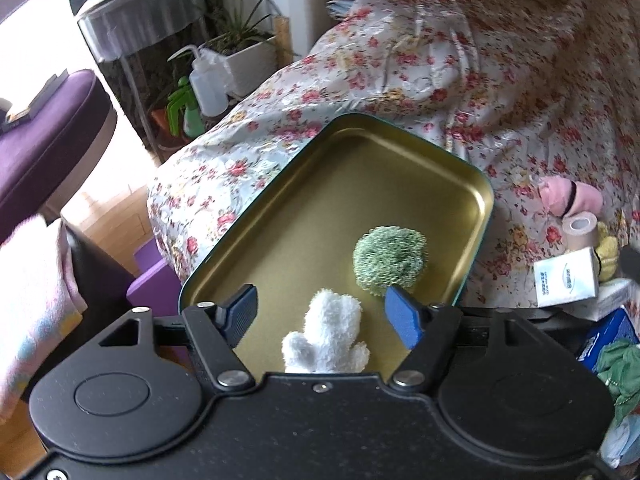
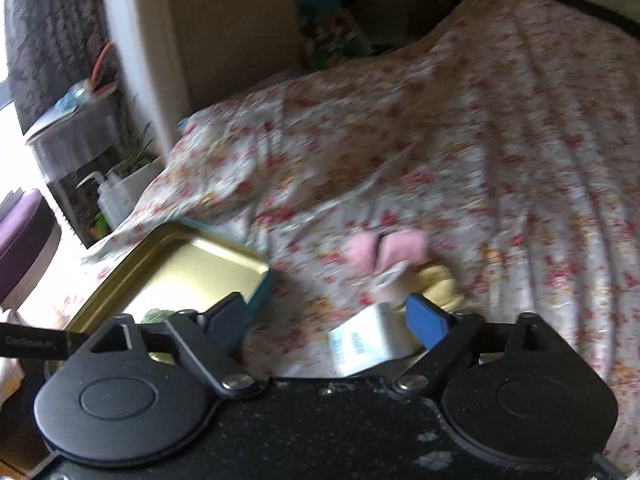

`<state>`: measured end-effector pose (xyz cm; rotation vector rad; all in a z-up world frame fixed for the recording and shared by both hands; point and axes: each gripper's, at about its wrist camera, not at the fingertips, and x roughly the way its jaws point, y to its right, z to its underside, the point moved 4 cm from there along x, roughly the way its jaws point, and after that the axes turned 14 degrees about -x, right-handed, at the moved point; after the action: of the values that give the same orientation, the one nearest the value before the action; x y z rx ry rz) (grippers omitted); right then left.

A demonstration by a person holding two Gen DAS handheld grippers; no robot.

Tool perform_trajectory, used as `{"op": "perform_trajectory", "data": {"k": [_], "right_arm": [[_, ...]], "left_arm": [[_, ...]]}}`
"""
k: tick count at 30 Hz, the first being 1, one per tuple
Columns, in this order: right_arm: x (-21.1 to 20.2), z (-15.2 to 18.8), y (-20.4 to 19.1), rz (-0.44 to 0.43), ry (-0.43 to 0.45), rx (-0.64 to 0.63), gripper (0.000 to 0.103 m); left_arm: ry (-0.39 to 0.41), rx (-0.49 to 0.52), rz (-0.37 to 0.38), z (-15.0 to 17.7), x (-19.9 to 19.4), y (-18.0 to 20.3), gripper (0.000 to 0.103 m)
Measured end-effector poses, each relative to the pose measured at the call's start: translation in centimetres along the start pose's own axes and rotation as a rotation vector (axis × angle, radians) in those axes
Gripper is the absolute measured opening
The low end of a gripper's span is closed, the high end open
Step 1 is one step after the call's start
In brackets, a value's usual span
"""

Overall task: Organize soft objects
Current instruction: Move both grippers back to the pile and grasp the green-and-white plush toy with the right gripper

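Left wrist view: left gripper (image 1: 322, 316) spread over the near end of the tin (image 1: 476, 184), blue pads clear of everything. White plush (image 1: 326, 338) lying loose in the tin between the open jaws, touched by neither pad. Green scrubber (image 1: 390, 258) also in the tin, just beyond the right pad. Tin gold inside with a teal rim, resting on the floral bedspread (image 1: 500, 80). To the right on the bedspread, well apart from the tin: pink plush (image 1: 586, 198), tape roll (image 1: 580, 230), yellow plush (image 1: 608, 250), white box (image 1: 568, 280). Blue box (image 1: 610, 336) and green cloth (image 1: 624, 372) at the right edge. Plant (image 1: 240, 36) and squeeze bottle (image 1: 206, 84) beyond the bed's left side.

Right wrist view, blurred throughout: right gripper (image 2: 326, 318) spread wide, nothing pinched. White box (image 2: 372, 344) lying between the jaws near the right pad; contact impossible to tell through the blur. Pink plush (image 2: 384, 250) just beyond on the bedspread (image 2: 500, 140), with tape roll (image 2: 386, 286) and what looks like yellow plush (image 2: 438, 282) beside it. Tin (image 2: 180, 268) to the left, a bit of the scrubber (image 2: 158, 316) showing inside it behind the left finger.
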<state>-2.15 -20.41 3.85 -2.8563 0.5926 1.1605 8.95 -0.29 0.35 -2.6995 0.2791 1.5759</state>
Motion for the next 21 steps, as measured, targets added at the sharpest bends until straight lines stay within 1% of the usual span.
{"op": "perform_trajectory", "data": {"k": [2,6,9,13,15,19,21], "right_arm": [[-0.8,0.4,1.4,0.049,0.045,0.008,0.103],[-2.1,1.1,4.1,0.145,0.105,0.007,0.103],[-2.8,1.5,5.9,0.192,0.132,0.018,0.103],[-3.3,1.6,7.8,0.196,0.138,0.066,0.103],[-3.4,1.9,8.7,0.214,0.146,0.091,0.103],[-4.2,2.8,9.6,0.232,0.207,0.128,0.103],[-4.3,3.1,10.0,0.218,0.204,0.140,0.103]], "left_arm": [[0.014,0.026,0.000,0.3,-0.1,0.8,0.070],[0.031,0.068,0.018,0.8,-0.5,2.4,0.070],[0.038,0.096,0.036,1.2,-0.7,3.7,0.070],[0.045,0.129,0.068,1.6,-0.9,5.6,0.071],[0.045,0.141,0.087,1.9,-1.1,6.5,0.071],[0.039,0.172,0.118,2.7,-1.2,8.6,0.072],[0.032,0.198,0.135,3.2,-1.2,9.7,0.072]]}}
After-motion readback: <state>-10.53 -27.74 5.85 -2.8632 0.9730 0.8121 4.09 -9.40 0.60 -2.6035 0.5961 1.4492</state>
